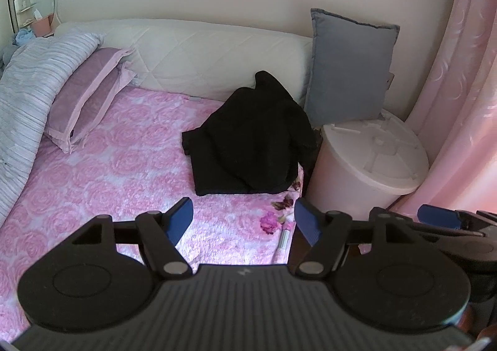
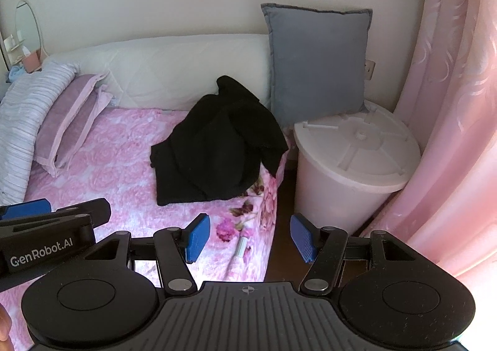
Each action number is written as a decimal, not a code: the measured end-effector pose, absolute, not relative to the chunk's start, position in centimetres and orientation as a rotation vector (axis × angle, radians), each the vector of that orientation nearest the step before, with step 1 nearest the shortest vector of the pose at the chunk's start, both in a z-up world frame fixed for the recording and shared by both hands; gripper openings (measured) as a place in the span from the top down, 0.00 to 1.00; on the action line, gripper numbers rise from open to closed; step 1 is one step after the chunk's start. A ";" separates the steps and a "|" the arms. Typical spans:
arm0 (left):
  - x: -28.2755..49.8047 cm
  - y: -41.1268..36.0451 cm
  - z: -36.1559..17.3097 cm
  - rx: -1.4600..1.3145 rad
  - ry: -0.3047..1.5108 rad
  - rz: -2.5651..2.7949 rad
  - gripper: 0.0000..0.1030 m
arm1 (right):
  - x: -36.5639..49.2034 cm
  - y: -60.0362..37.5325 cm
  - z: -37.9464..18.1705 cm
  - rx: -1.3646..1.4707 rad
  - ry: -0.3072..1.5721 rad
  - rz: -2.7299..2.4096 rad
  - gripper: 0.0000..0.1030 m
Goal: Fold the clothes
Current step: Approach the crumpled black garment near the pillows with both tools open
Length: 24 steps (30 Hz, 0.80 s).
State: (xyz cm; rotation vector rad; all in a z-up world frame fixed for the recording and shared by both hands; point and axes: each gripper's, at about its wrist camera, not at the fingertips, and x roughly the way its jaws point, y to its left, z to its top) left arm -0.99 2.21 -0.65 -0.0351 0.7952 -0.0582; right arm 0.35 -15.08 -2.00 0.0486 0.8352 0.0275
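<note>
A black garment lies in a rumpled heap on the pink rose-patterned bedspread, near the bed's right edge below the headboard. It also shows in the right wrist view. My left gripper is open and empty, held above the bedspread short of the garment. My right gripper is open and empty, over the bed's right edge, also short of the garment. The left gripper's body shows at the left of the right wrist view.
A white lidded bin stands on the floor right of the bed, with a grey cushion behind it. A pink curtain hangs at right. A purple pillow and a striped quilt lie at left. A small white tube lies near the bed edge.
</note>
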 end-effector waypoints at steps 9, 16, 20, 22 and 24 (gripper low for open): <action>-1.6 3.0 -0.6 -0.033 0.788 -0.070 0.32 | -0.5 -14.2 -1.5 0.042 0.819 0.013 0.40; -2.0 3.6 -0.6 -0.033 0.791 -0.082 0.32 | -1.1 -14.0 -1.3 0.041 0.819 -0.004 0.40; -2.1 3.8 -0.6 -0.035 0.789 -0.079 0.32 | -1.1 -13.9 -1.1 0.030 0.810 -0.012 0.40; -2.2 3.9 -0.5 -0.035 0.789 -0.077 0.32 | -1.1 -13.9 -1.0 0.028 0.805 -0.010 0.40; -2.1 4.0 -0.5 -0.034 0.792 -0.072 0.32 | -1.0 -13.8 -1.0 0.028 0.805 -0.007 0.40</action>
